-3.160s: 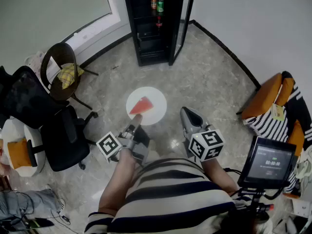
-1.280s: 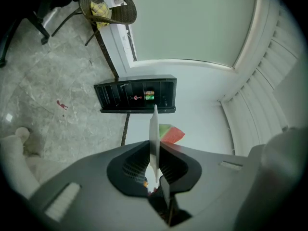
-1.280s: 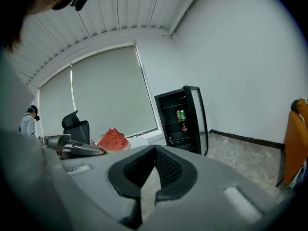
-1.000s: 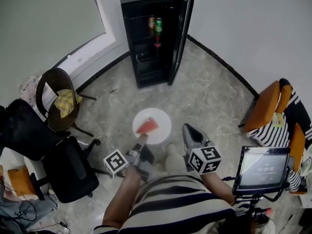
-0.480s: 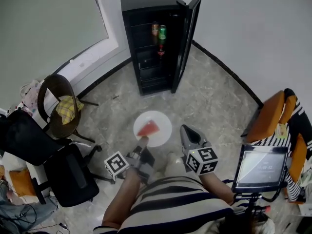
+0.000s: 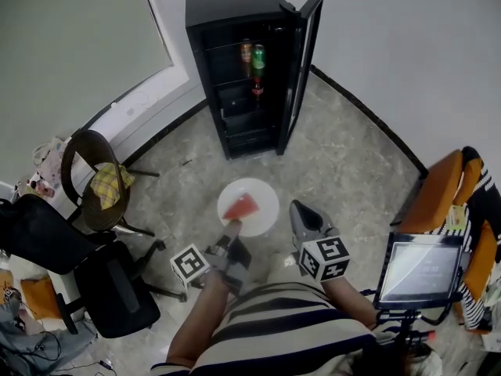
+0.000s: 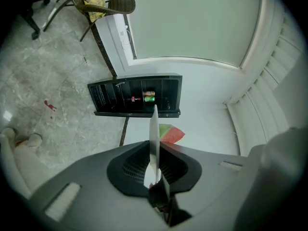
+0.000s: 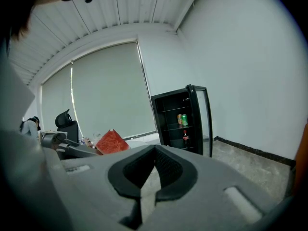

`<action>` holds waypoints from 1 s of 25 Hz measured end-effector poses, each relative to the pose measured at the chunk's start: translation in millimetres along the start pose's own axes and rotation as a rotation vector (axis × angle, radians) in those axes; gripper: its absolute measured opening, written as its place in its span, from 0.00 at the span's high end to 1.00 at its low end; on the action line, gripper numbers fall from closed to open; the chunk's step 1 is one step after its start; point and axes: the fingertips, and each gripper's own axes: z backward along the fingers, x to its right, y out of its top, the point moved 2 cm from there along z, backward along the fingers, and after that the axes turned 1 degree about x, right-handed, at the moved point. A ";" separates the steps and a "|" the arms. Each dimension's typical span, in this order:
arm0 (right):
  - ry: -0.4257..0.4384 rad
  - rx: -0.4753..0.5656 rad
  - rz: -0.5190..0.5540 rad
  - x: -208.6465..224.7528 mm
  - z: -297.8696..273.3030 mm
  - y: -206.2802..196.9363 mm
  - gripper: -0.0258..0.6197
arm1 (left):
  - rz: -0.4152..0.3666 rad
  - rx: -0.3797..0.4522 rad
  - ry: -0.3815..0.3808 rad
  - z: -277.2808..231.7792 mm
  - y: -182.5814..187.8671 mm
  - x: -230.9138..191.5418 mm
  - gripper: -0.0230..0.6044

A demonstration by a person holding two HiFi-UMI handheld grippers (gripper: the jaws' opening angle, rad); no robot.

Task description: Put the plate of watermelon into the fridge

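**A:** Since the left claw (image 6: 230,227) is clamped on the near rim of the plate (image 6: 264,193), which shows edge-on between its jaws in the left gripper view, where is the load?

**B:** In the air over the floor (image 6: 344,163), well short of the open fridge (image 6: 235,10). The watermelon (image 6: 240,207) wedge lies about the middle of the plate, and nothing but its own weight holds it there.

**A:** How do you reckon it will handle?

**B:** The plate looks stiff, smooth and breakable. Gripped by one edge only, it will want to droop at the far rim. The wedge is likely wet and slippery, so any tilt could send it sliding off. I would carry it level and slowly.

**A:** Is the rim the right place to hold it?

**B:** It is the only place a claw can bite. A deep grip on the near rim seems best, well clear of the fruit.

**A:** And the right claw (image 6: 302,212)?

**B:** Its jaws are together with nothing between them. It hangs just beside the plate's near right edge without touching it. It could steady that rim if the plate sags.

**A:** What about the fridge itself?

**B:** The door (image 6: 304,61) stands open. Two cans (image 6: 252,53) sit on an upper shelf with a bottle (image 6: 255,89) below them. I cannot tell which shelf has room.
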 end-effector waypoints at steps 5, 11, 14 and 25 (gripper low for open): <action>0.015 0.005 0.040 17.4 -11.1 11.4 0.97 | 0.001 0.010 -0.007 -27.0 -0.8 6.0 0.92; 0.041 0.003 0.049 36.5 -22.4 14.8 0.97 | -0.007 0.025 -0.028 -50.8 -1.0 7.1 0.92; 0.047 0.007 0.052 47.2 -29.7 18.4 0.97 | -0.009 0.034 -0.033 -62.1 -0.4 7.5 0.92; 0.045 0.009 0.042 52.1 -51.0 25.9 0.97 | -0.008 0.031 -0.039 -83.0 17.8 11.1 0.92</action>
